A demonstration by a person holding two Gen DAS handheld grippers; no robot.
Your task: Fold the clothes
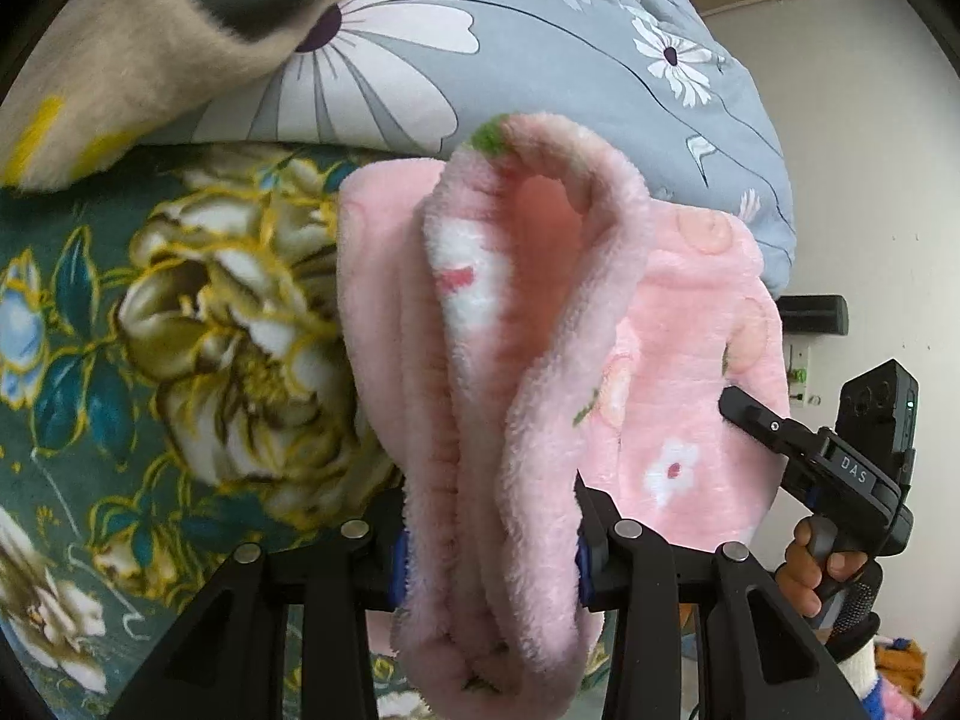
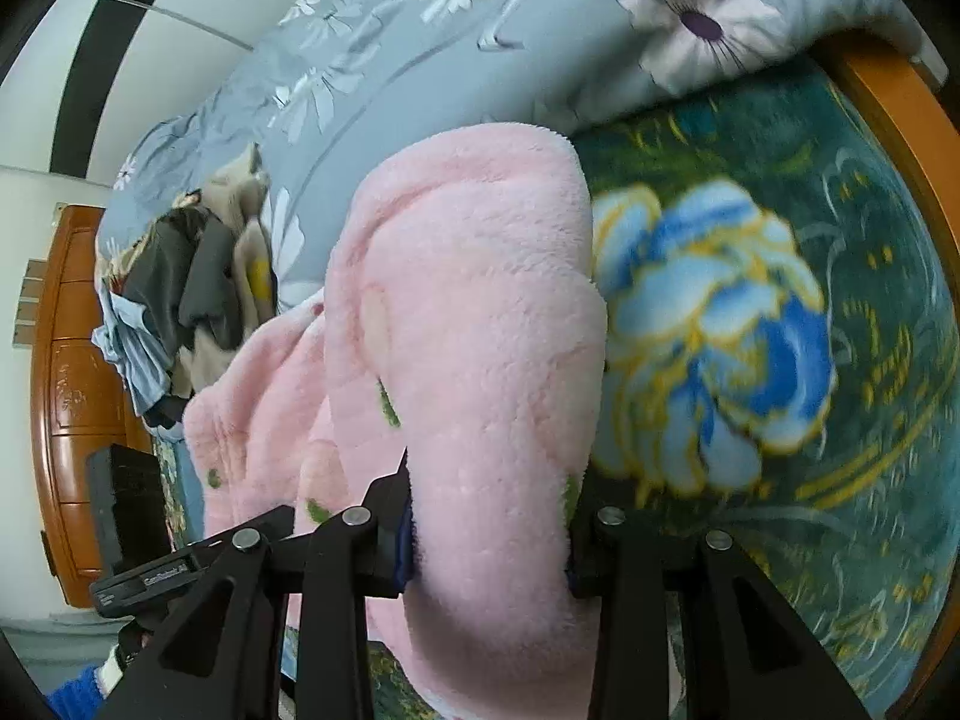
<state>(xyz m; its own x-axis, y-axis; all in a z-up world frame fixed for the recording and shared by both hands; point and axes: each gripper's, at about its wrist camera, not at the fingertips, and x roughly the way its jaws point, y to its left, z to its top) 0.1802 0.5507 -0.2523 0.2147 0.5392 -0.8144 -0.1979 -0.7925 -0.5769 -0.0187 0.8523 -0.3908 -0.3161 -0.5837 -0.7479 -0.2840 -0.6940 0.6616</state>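
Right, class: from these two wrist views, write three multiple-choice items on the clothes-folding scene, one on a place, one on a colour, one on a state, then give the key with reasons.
1. Where does the pile of dark and beige clothes lie?
A. on the grey daisy-print quilt
B. on the floor
C. inside a drawer

2. What colour is the fleece garment being held?
A. yellow
B. pink
C. black

3. What state is the left claw in?
A. open, holding nothing
B. shut on bunched fleece
C. out of view

Key: A, the pile rests on the quilt in the right wrist view; B, the pile fabric is pink with small flowers; B, folds of the garment fill the gap between its fingers, as with the right claw.
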